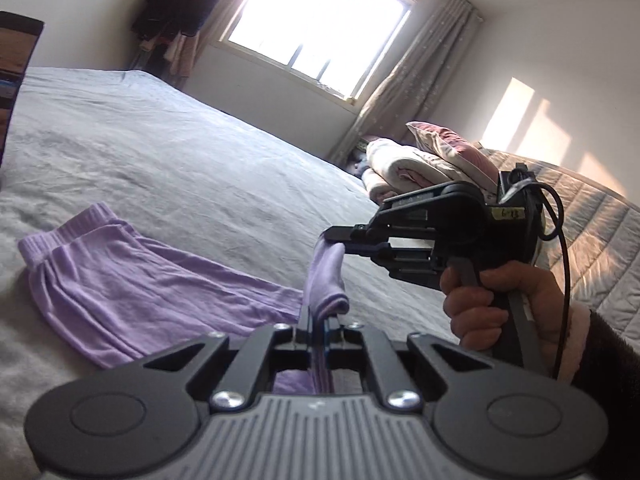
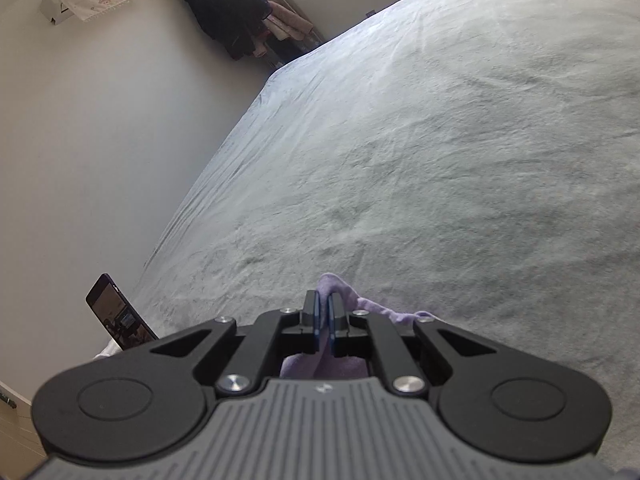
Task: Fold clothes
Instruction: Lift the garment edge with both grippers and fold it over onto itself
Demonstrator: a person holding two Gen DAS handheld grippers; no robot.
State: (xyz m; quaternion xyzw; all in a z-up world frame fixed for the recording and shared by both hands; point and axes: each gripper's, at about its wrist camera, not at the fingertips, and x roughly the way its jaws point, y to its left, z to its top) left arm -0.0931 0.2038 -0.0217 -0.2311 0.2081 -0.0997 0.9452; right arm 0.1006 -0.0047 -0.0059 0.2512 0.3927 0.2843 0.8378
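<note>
Lilac trousers [image 1: 120, 292] lie on the grey bedsheet [image 1: 180, 160], waistband at the left. Their leg end is lifted off the bed and hangs as a fold between both grippers. My left gripper [image 1: 318, 320] is shut on the lower edge of that fold. In the left wrist view my right gripper [image 1: 334, 238], held by a hand [image 1: 476, 304], is shut on the top of the fold. In the right wrist view my right gripper [image 2: 323, 312] pinches lilac cloth [image 2: 348, 300] that bunches ahead of and under the fingers.
Folded bedding and a pink pillow [image 1: 424, 160] are stacked at the bed's far right by a quilted cover [image 1: 592, 232]. A phone [image 2: 120, 312] leans at the bed's left edge near the wall. Dark clothes [image 2: 228, 8] hang in the corner by the window.
</note>
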